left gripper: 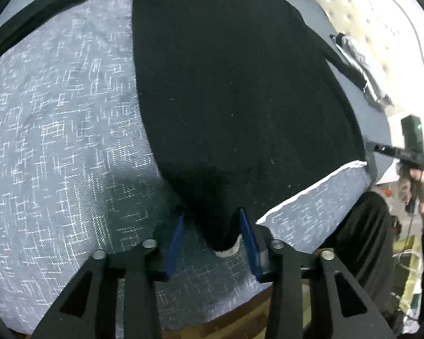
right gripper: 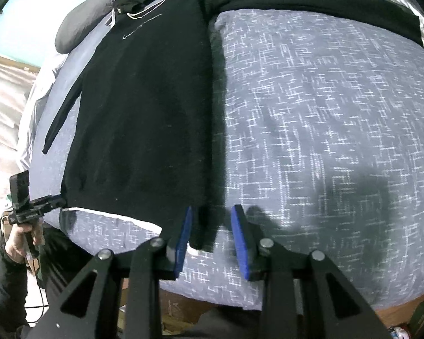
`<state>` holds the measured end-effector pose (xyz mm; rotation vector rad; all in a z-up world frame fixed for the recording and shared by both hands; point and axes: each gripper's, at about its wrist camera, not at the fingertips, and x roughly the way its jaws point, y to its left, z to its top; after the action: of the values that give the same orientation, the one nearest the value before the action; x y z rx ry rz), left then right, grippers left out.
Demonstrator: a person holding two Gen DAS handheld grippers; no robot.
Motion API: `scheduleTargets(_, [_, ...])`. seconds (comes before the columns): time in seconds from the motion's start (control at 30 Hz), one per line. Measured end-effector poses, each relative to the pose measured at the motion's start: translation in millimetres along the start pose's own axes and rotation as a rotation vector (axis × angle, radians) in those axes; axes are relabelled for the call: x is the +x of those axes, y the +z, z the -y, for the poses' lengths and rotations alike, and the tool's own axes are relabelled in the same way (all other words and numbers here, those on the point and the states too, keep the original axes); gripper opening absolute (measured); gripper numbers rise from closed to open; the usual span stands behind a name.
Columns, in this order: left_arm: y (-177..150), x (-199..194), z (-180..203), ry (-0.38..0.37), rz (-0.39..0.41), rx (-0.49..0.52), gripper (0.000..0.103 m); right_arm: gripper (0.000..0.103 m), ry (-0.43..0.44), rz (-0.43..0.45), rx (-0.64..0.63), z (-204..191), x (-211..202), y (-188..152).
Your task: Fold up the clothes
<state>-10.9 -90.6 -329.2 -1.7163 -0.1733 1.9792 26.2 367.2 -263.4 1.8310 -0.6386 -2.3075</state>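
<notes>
A black hoodie [left gripper: 234, 90] lies flat on a grey-blue patterned bedspread [left gripper: 56, 141], hem toward me. My left gripper [left gripper: 212, 214] is open, its blue pads either side of the hoodie's left hem corner. My right gripper [right gripper: 212, 212] is open around the right hem corner of the hoodie [right gripper: 144, 118]. One sleeve [right gripper: 311, 2] stretches out to the right across the bed; the other sleeve [right gripper: 62, 115] lies along the left side. Each gripper shows in the other's view: the right gripper in the left wrist view [left gripper: 381, 148], the left gripper in the right wrist view [right gripper: 49, 202].
Another dark garment [left gripper: 361, 65] with white stripes lies at the bed's right edge. A grey pillow [right gripper: 79, 25] sits at the head of the bed. The bed's wooden front edge [right gripper: 200, 302] is just below the grippers. A tufted headboard [left gripper: 367, 14] is at the far right.
</notes>
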Motion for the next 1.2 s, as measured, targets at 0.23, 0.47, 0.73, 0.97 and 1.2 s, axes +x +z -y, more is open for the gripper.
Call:
scheduleTargets(0.23, [-5,-21,-2,0.000,0.036,0.010,0.007,0.029,-0.027,0.002,-0.004,-1,-2,3])
scheduleTargets(0.47, [-13,-38,-14,0.000,0.059,-0.002,0.006,0.029,-0.039,-0.005,0.016,-1,1,4])
scheduleTargets(0.73, [-11,-29,-24,0.020,0.034,-0.009,0.006,0.039,-0.022,-0.057,0.012,-10,19,2])
scheduleTargets(0.97, [-14,-41,-28,0.020,0.055,-0.003,0.006,0.011,0.003,-0.065,0.006,-22,38,4])
scheduleTargets(1.2, [-18,-66,-31,0.032,0.088,0.015,0.006,0.003,0.019,-0.019,-0.083,-42,-5,-2])
